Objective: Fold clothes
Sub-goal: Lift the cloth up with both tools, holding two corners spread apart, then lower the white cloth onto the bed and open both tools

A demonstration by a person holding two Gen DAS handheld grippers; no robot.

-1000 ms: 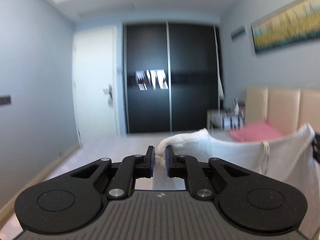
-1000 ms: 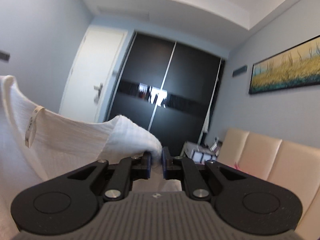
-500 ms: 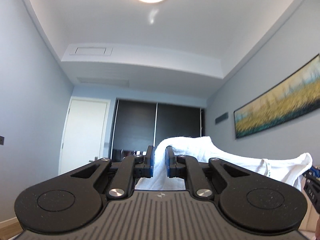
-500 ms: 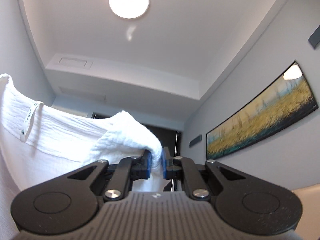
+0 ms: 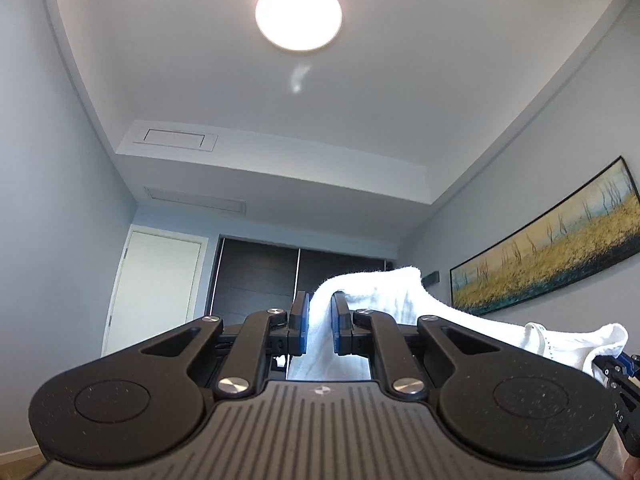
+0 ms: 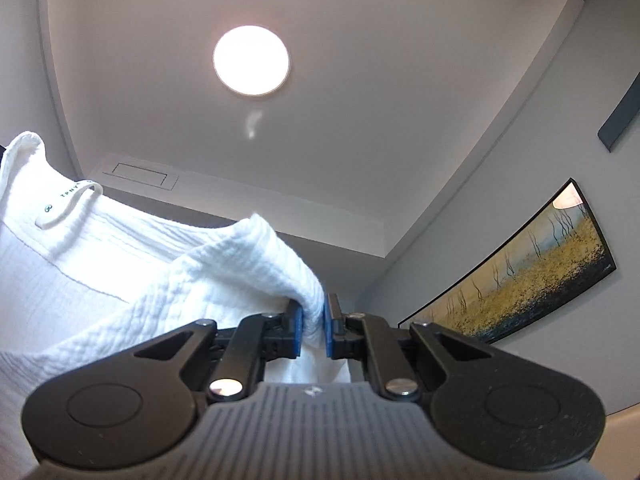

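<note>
A white crinkled garment (image 5: 384, 296) is held up in the air between both grippers. My left gripper (image 5: 319, 326) is shut on one upper corner of it. The cloth stretches right to my right gripper (image 5: 612, 364), seen at the right edge of the left wrist view. In the right wrist view my right gripper (image 6: 313, 330) is shut on the other corner of the white garment (image 6: 160, 280), which spreads to the left. A neck label loop (image 6: 68, 206) shows on its collar edge. Both cameras tilt up toward the ceiling.
A round ceiling lamp (image 5: 298, 14) is overhead. A dark wardrobe (image 5: 256, 276) and a white door (image 5: 156, 284) stand ahead. A long landscape painting (image 6: 512, 264) hangs on the right wall. The surface below is out of view.
Both grippers have swung upward with the garment. The views went from the wardrobe, bed and pink pillow to mostly ceiling. Both grips stay the same.
</note>
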